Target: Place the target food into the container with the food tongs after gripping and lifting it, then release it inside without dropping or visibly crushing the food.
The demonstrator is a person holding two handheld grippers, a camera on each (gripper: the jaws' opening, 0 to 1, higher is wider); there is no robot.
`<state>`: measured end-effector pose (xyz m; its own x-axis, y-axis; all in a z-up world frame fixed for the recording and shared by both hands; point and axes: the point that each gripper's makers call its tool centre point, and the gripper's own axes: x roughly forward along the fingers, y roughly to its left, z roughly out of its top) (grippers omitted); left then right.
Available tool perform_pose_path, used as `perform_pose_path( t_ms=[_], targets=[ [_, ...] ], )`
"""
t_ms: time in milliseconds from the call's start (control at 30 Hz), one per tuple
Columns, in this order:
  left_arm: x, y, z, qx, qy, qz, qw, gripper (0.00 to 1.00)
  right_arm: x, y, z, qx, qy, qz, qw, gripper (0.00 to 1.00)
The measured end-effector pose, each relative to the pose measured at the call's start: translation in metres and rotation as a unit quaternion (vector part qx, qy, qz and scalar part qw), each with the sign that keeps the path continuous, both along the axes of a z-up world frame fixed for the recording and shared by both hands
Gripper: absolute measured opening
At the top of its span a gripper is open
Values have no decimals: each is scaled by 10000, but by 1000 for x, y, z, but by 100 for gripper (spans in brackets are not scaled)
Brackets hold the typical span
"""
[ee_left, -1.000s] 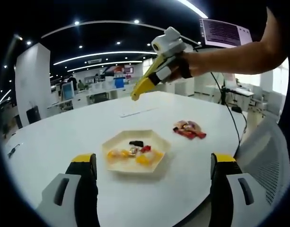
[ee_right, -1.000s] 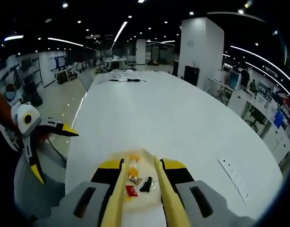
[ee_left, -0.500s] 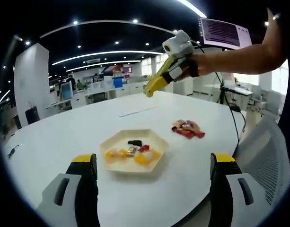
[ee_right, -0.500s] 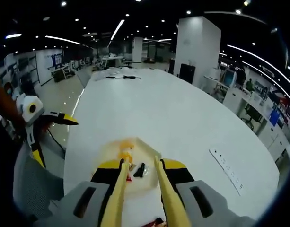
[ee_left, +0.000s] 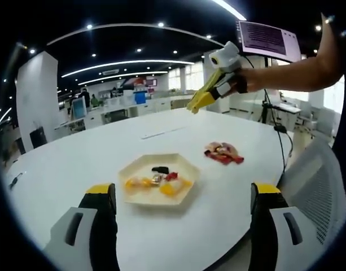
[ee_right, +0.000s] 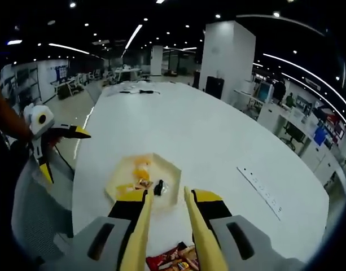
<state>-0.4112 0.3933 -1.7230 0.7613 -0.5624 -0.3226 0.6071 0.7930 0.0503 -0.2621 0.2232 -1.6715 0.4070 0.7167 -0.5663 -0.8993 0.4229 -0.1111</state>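
A cream hexagonal plate (ee_left: pixel 158 182) (ee_right: pixel 138 179) lies on the white table (ee_left: pixel 71 152) with several small wrapped foods on it, yellow, red and black. A pile of red and brown wrapped snacks (ee_left: pixel 223 153) (ee_right: pixel 174 262) lies to its right. My left gripper (ee_left: pixel 181 195) is open and empty, low in front of the plate. My right gripper (ee_left: pixel 217 87) (ee_right: pixel 167 203) hovers high above the table's far side, shut on the yellow food tongs (ee_right: pixel 140 226). The tongs' arms stand apart with nothing between them.
A white strip (ee_right: pixel 262 192) lies on the table beyond the plate. A mesh chair (ee_left: pixel 316 192) stands at the table's right edge. A person's bare arm (ee_left: pixel 297 70) reaches in from the right. My left gripper (ee_right: pixel 64 153) is at the table's left edge.
My right gripper has moved right and away from above the plate, toward the snack pile. In its own view the plate has slid farther off and the pile has come in at the bottom.
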Motion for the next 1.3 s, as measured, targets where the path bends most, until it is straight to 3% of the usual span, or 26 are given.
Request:
perform_pose_path(
  t_ms=[100, 167, 500, 767, 1300],
  targets=[
    [0, -1, -1, 34, -5, -25, 10000, 95, -2, -13, -2, -36, -26, -110, 9999, 29],
    [2, 1, 2, 77, -162, 21, 9998, 97, -3, -20, -2, 6, -27, -187, 9998, 29],
    [0, -2, 0, 33, -48, -52, 10000, 96, -10, -43, -4, 18, -108, -404, 9991, 30],
    [1, 0, 3, 8, -104, -3, 9999, 95, -23, -80, -10, 150, -68, -869, 9961, 30],
    [0, -2, 6, 58, -218, -42, 9997, 96, -28, -88, -19, 223, -94, -1014, 9946, 30]
  ],
)
